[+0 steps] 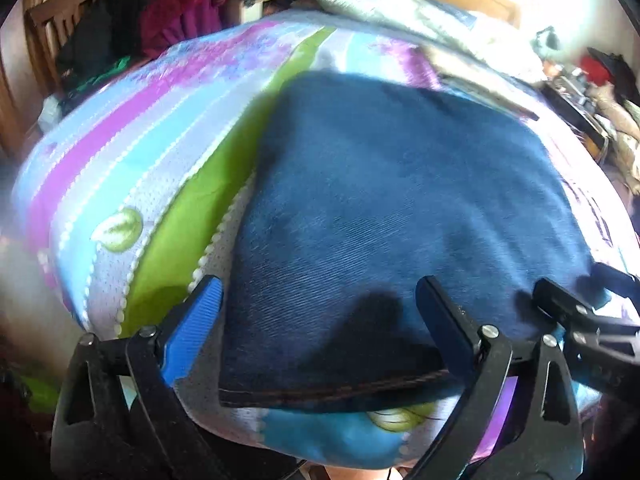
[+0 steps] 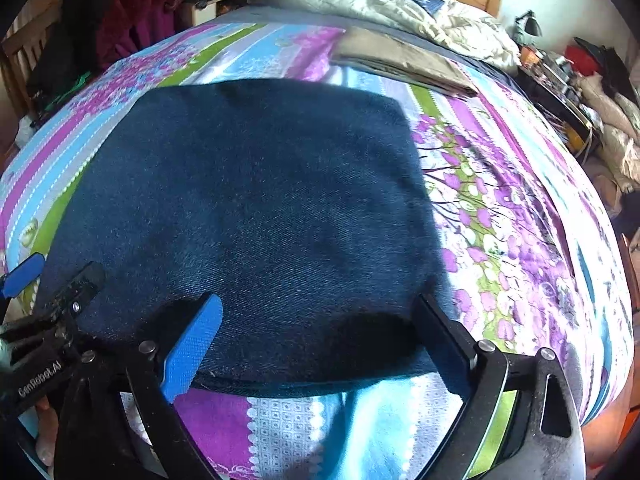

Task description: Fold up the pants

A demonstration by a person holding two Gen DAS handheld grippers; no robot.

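**Inspection: pants folded on bed, both grippers spread at the near edge**

The pants (image 2: 248, 216) lie flat on the striped floral bedsheet (image 2: 520, 216), folded into a compact, roughly rectangular dark-blue panel. The left gripper (image 1: 320, 320) and right gripper (image 2: 320, 332) sit side by side over the near hem, fingers spread wide and gripping nothing; the cloth passes beneath them.

Judged step: a final fold or a smoothing pass. To do it well, each gripper should pinch all layers at a near corner together, lift evenly and carry the hem squarely to the far edge, so the stack does not skew.

Material: heavy denim with visible diagonal twill, a stitched hem (image 1: 340, 392) at the near edge, slight ripples, no deep creases. It should hold a fold well. A folded tan garment (image 2: 404, 64) lies well apart, beyond.
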